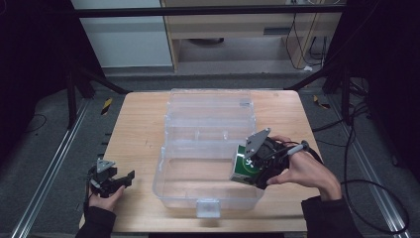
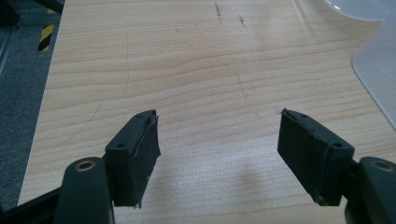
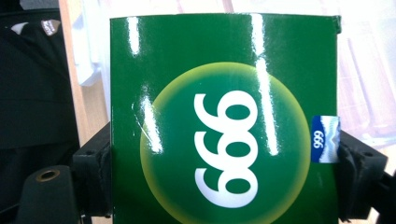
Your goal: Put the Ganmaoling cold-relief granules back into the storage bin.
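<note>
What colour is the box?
Glossy green box with white numbers, clearest in the right gripper view.

The wooden worktop (image 1: 138,134) shows faint scratches. Grey carpet (image 1: 44,148) lies around it, with 2 yellow-black tape marks (image 1: 106,105), cables (image 1: 376,193) at the right, and what may be a cabinet (image 1: 228,29) behind.
</note>
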`<state>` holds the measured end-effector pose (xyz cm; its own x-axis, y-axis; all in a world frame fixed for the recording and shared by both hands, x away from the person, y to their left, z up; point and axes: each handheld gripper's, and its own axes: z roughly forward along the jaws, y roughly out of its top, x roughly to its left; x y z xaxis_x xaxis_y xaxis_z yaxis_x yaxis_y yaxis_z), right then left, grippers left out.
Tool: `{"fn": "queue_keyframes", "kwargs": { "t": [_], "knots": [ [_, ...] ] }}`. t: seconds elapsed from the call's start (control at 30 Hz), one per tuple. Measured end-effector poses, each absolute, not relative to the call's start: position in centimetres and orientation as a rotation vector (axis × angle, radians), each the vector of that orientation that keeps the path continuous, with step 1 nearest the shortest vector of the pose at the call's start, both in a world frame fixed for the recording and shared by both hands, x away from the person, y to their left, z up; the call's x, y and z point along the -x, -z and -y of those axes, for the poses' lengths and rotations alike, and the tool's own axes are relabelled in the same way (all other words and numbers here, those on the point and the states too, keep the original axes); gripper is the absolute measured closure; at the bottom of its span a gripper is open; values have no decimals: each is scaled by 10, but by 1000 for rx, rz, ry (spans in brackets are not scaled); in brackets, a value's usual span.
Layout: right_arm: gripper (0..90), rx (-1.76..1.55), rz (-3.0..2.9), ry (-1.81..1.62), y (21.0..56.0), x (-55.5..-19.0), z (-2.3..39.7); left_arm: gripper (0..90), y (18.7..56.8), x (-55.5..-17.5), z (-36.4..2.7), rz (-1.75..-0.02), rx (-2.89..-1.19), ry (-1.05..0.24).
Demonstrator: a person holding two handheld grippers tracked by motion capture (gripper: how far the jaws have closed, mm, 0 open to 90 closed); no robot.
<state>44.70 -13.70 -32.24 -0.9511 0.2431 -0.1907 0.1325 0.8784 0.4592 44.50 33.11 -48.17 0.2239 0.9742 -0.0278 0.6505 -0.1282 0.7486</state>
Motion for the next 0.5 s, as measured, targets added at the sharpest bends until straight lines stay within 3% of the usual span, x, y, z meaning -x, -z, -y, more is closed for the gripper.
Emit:
{"fn": "queue_keyframes", "kwargs": {
  "t": [0.5],
  "knots": [
    [161, -281, -2865, -591, 352, -453, 126, 286, 481, -445, -331, -1495, -1857, -646]
  ]
}}
